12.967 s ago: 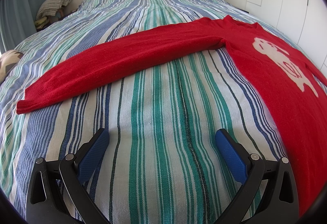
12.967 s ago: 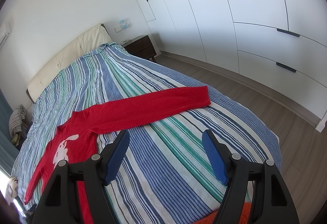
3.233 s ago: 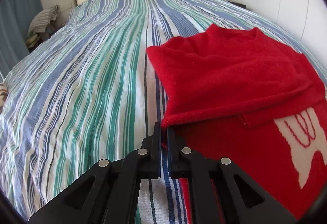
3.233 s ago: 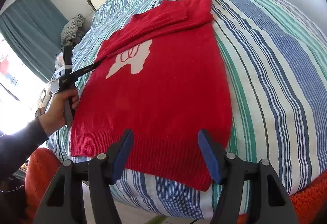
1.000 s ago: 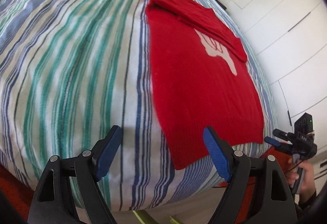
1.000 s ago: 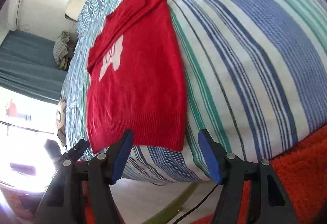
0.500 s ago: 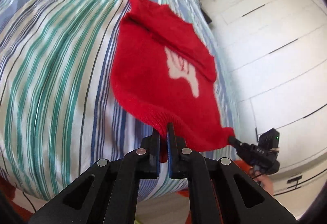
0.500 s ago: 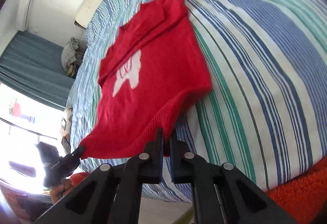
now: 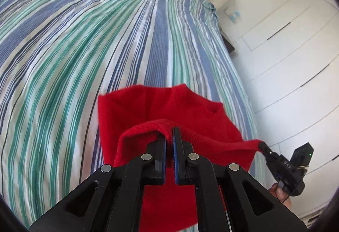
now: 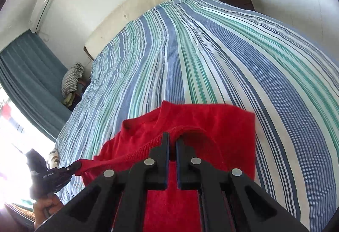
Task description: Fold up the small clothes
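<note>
Left gripper [image 9: 169, 136] jaws clamped on the ribbed hem of the red sweater [image 9: 148, 109] — right gripper [image 10: 172, 143] jaws likewise pinching the hem. Hem lifted, stretched between both; sweater body ahead of the jaws on the striped bed [image 9: 84, 30].

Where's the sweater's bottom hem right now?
The ribbed hem is lifted above the red sweater on the striped bed cover, pinched at its corners by the left hand-held gripper and right hand-held gripper.
</note>
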Demonstrator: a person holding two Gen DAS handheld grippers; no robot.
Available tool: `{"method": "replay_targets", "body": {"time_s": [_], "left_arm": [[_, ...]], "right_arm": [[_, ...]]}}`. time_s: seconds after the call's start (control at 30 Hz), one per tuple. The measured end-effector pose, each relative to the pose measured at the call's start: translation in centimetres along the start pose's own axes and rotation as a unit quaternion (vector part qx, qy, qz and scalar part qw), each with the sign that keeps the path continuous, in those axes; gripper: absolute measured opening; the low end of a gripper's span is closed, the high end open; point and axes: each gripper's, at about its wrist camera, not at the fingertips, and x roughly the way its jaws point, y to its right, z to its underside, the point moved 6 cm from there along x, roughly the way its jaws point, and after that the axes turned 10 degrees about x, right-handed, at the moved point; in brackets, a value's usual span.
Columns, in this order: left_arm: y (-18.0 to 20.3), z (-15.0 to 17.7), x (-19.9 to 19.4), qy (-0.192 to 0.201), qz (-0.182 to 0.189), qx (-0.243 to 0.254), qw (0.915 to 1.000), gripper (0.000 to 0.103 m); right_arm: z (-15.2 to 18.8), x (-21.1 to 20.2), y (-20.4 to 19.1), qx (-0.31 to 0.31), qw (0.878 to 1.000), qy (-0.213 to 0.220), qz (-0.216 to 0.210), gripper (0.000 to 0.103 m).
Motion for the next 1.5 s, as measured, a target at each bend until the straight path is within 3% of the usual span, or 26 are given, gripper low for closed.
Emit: {"method": "replay_targets", "body": {"time_s": [0.03, 0.1, 0.13, 0.17, 0.23, 0.37, 0.43, 0.5, 0.57, 0.63, 0.7, 0.73, 0.8, 0.87, 0.97, 1.13, 1.3, 1.37, 1.5], "left_arm": [[-0.7, -1.0, 1.4, -0.003, -0.015, 0.0, 0.9999, 0.008], [-2.6, -2.5, 3.3, 0.005, -0.046, -0.015, 0.9988, 0.023], [-3.6, -3.2, 4.0, 0.005, -0.055, -0.03, 0.9981, 0.051], [-4.6, -3.7, 4.3, 0.003, -0.062, -0.047, 0.997, 0.072], [-5.9, -4.1, 3.6, 0.014, -0.07, -0.064, 0.9954, 0.074], [-5.3, -3.0, -0.8, 0.052, -0.087, -0.016, 0.9947, 0.074], [-2.9, -1.0, -2.6, 0.067, -0.067, 0.031, 0.995, 0.074], [-0.6, 1.6, -2.9, 0.06, -0.032, 0.079, 0.9945, 0.078], [0.5, 4.4, -1.8, 0.032, -0.021, 0.104, 0.9938, 0.082], [-0.7, 6.8, 0.3, -0.012, -0.053, 0.102, 0.9933, 0.082], [-3.6, 8.4, 1.3, -0.052, -0.088, 0.059, 0.993, 0.074], [-4.2, 8.5, 0.5, -0.043, -0.08, 0.038, 0.9952, 0.069], [-4.0, 9.2, -2.5, -0.02, -0.072, 0.013, 0.9971, 0.077], [-2.4, 10.3, -5.4, -0.004, -0.074, 0.033, 0.9967, 0.086], [0.6, 13.4, -8.3, -0.005, -0.091, 0.09, 0.9918, 0.092], [3.5, 19.6, -9.8, -0.032, -0.154, 0.163, 0.9739, 0.092], [3.1, 23.3, -10.2, -0.047, -0.188, 0.155, 0.9687, 0.092], [2.9, 23.8, -10.6, -0.046, -0.194, 0.148, 0.9686, 0.092], [3.2, 24.2, -11.0, -0.041, -0.22, 0.169, 0.9598, 0.092]], "right_arm": [[-0.8, 1.7, 0.1, 0.011, 1.0, 0.0, -0.001, 0.005], [-1.9, 4.4, 1.3, 0.048, 0.999, 0.005, -0.009, 0.008], [-2.1, 5.6, 2.2, 0.067, 0.998, 0.0, -0.014, 0.011], [-2.3, 6.6, 2.9, 0.081, 0.997, -0.005, -0.008, 0.021], [-2.7, 6.8, 3.6, 0.083, 0.997, 0.006, 0.01, 0.042], [-2.3, 3.6, 1.1, 0.001, 1.0, 0.012, 0.003, 0.042], [-0.1, 1.9, -0.7, -0.059, 0.998, -0.009, -0.014, 0.042], [3.4, 0.7, -2.0, -0.108, 0.993, -0.045, -0.035, 0.045], [7.2, 0.1, -1.5, -0.137, 0.986, -0.087, -0.042, 0.051], [10.2, -0.1, 1.3, -0.147, 0.983, -0.111, -0.005, 0.051], [11.8, -1.0, 5.7, -0.126, 0.984, -0.116, 0.041, 0.046], [12.0, -2.2, 7.0, -0.112, 0.987, -0.107, 0.044, 0.039], [12.3, -5.1, 7.7, -0.097, 0.989, -0.09, 0.061, 0.04], [13.1, -7.8, 6.8, -0.108, 0.989, -0.071, 0.068, 0.053], [15.1, -10.1, 4.9, -0.133, 0.988, -0.053, 0.057, 0.058], [19.9, -10.5, 3.2, -0.136, 0.987, -0.057, 0.068, 0.058], [23.8, -10.6, 2.3, -0.152, 0.982, -0.061, 0.099, 0.058], [24.6, -10.7, 2.3, -0.169, 0.977, -0.059, 0.114, 0.058], [25.8, -10.5, 2.4, -0.205, 0.966, -0.058, 0.144, 0.059]]}}
